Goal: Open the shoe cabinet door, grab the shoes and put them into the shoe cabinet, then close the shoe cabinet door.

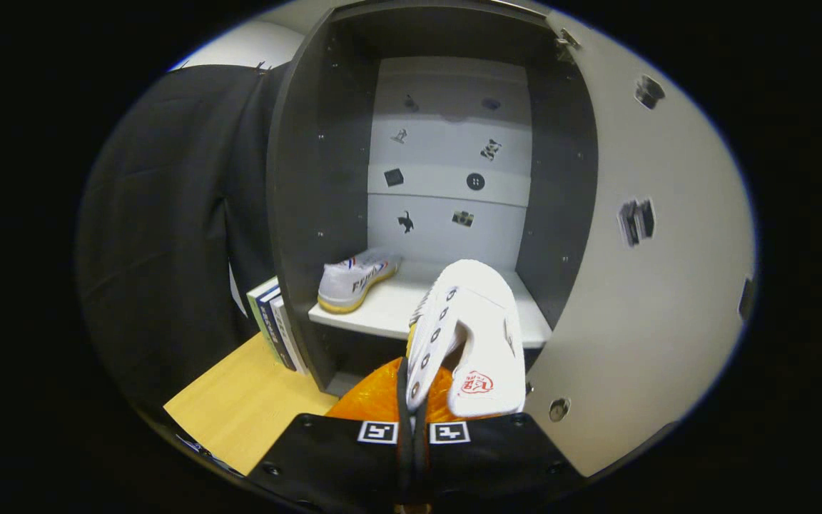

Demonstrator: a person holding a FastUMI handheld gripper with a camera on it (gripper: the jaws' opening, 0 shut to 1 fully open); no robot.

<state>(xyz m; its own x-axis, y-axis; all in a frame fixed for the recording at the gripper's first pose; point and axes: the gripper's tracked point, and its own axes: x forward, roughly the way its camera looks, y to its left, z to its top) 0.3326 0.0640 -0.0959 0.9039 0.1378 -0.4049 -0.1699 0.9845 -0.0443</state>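
The dark shoe cabinet (297, 214) stands just ahead with its door (639, 300) swung open to the right. One white sneaker (355, 280) lies on the left of the white shelf (389, 310), heel toward me. My gripper (414, 421) is shut on the second white sneaker (472, 335), pinching its laced edge. That shoe hangs tipped up in front of the shelf's right half, its opening turned toward me and its tongue showing a red logo.
A few books (275, 325) stand against the cabinet's left outer wall on a light wooden floor (247, 410). Something orange (379, 396) lies below the held shoe. Small stickers dot the cabinet's pale back panel (447, 157).
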